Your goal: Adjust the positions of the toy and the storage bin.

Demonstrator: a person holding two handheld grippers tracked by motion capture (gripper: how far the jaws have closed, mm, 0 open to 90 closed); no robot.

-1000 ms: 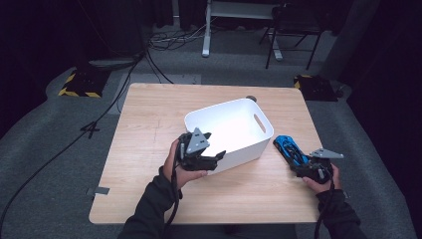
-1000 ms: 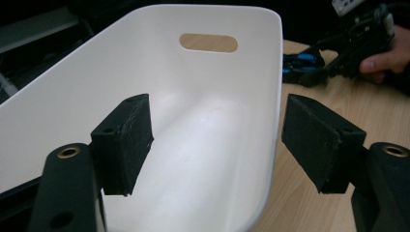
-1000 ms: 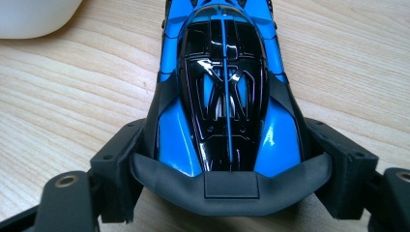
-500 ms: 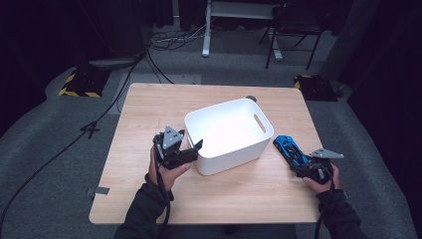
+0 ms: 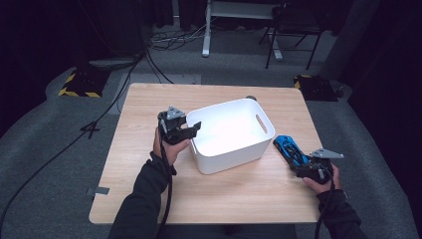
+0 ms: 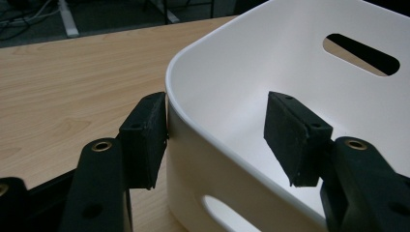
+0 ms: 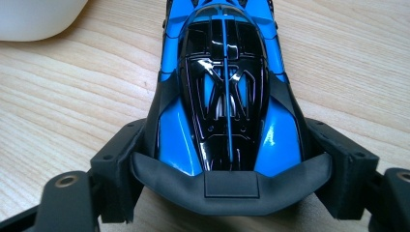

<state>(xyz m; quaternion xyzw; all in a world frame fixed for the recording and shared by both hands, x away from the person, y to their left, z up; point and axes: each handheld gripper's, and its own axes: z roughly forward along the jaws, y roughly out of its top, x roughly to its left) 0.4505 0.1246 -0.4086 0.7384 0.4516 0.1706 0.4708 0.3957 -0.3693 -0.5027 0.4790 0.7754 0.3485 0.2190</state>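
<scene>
Left gripper point(image 5: 191, 130) mid-frame, jaws closing astride bin point(image 5: 234, 149) rim, inner pad clear; right gripper point(image 5: 298, 167) lower right pinching car point(image 5: 288, 148).

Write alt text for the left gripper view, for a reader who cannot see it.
The left gripper straddles the near wall of a white plastic bin, one black jaw touching the outside at the rim, the other inside and clear of the wall. The jaws have just been closing on that wall. The bin, with slot handles in its walls, sits on a light wooden table.

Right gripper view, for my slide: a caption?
Right gripper jaws clamp the blue toy car on the wooden table.
</scene>
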